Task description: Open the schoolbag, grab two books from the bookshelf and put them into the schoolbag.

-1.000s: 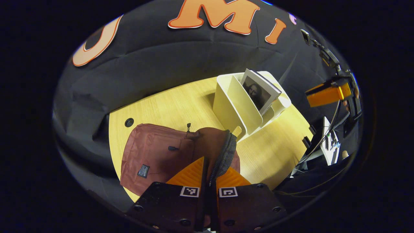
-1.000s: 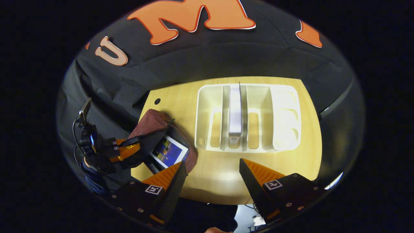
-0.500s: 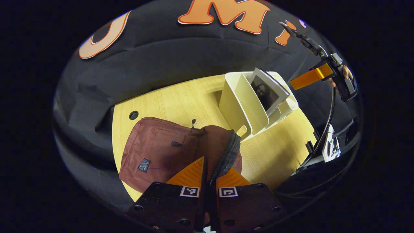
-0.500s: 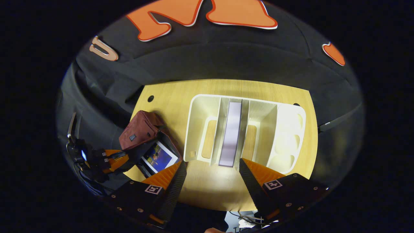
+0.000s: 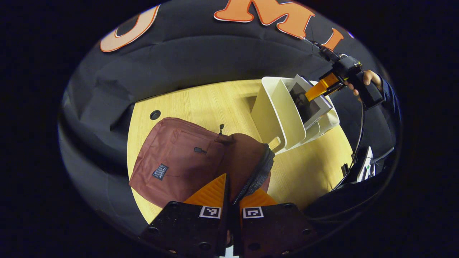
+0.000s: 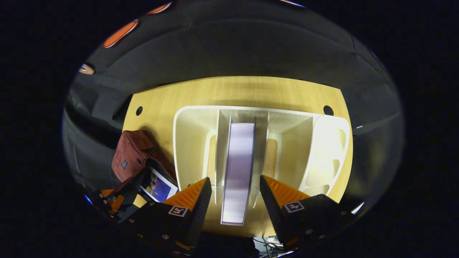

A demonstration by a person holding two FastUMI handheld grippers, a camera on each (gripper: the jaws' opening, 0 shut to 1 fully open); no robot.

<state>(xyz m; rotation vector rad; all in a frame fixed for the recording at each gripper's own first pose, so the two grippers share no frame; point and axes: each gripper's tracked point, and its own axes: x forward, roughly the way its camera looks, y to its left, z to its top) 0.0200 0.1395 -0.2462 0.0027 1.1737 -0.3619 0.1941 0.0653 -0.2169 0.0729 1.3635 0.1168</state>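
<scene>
In the left gripper view, the left gripper (image 5: 232,186) has its jaws closed on the zipper edge of the maroon schoolbag (image 5: 179,161), which lies on the bench (image 5: 200,104) just ahead.

In the right gripper view, the right gripper (image 6: 235,190) has jaws spread wide, a fingertip on each side of the upright book (image 6: 238,168) in the white bookshelf (image 6: 190,122); neither touches it. Left of the jaws, another book (image 6: 157,186) sits in the bag.

The right gripper (image 6: 235,193) is straddling the standing book (image 6: 238,168) with open gaps at 3 and 9 o'clock of it. The bookshelf (image 6: 186,143) dividers are flanking that book closely. At 9 o'clock of the bookshelf, the schoolbag (image 5: 179,161) is occupying the table (image 5: 200,104), its mouth partly blocked by the first book (image 6: 157,185).
</scene>
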